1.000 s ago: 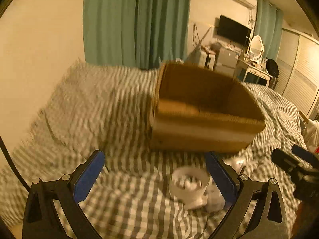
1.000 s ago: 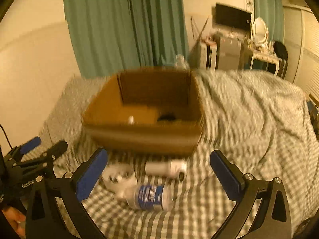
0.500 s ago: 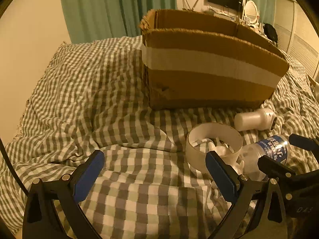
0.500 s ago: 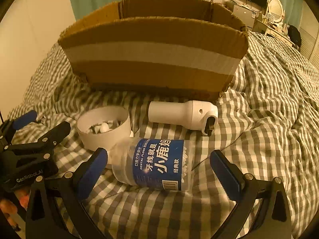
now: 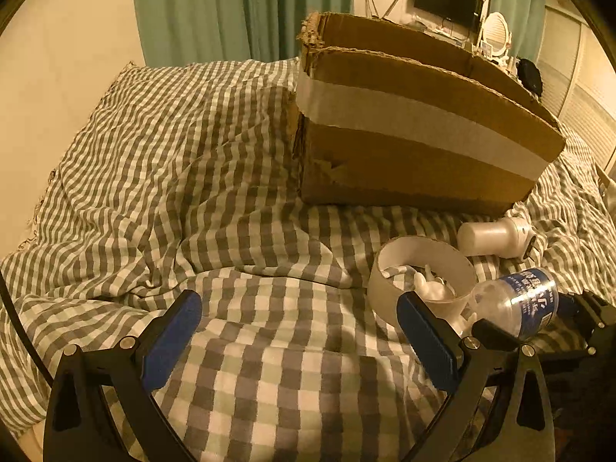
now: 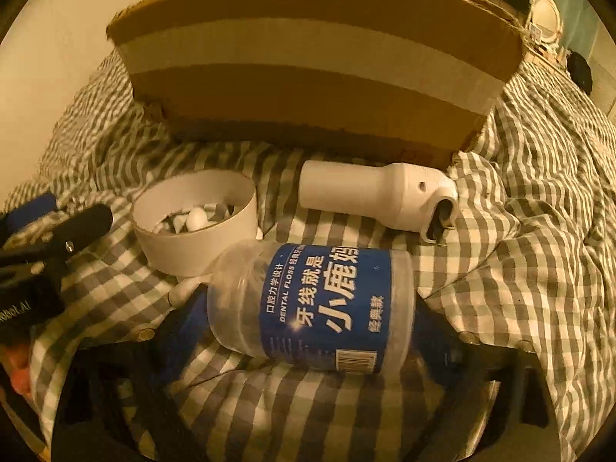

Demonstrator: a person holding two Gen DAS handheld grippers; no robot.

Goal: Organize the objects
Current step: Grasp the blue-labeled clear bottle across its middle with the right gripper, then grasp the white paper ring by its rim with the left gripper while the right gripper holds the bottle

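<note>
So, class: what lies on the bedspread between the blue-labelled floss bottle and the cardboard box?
In the right wrist view, a white handheld device lies on its side between the floss bottle and the cardboard box; the white ring sits off to the left.

Hidden, cut off or unclear

Box: inside hidden behind its near wall; top cropped in right view. Jar: covers right gripper fingertips, pad contact unclear as jaws close; far end cropped behind that gripper in left view. Ring: small white contents unidentifiable. Left gripper: handle cut by frame bottom.
</note>
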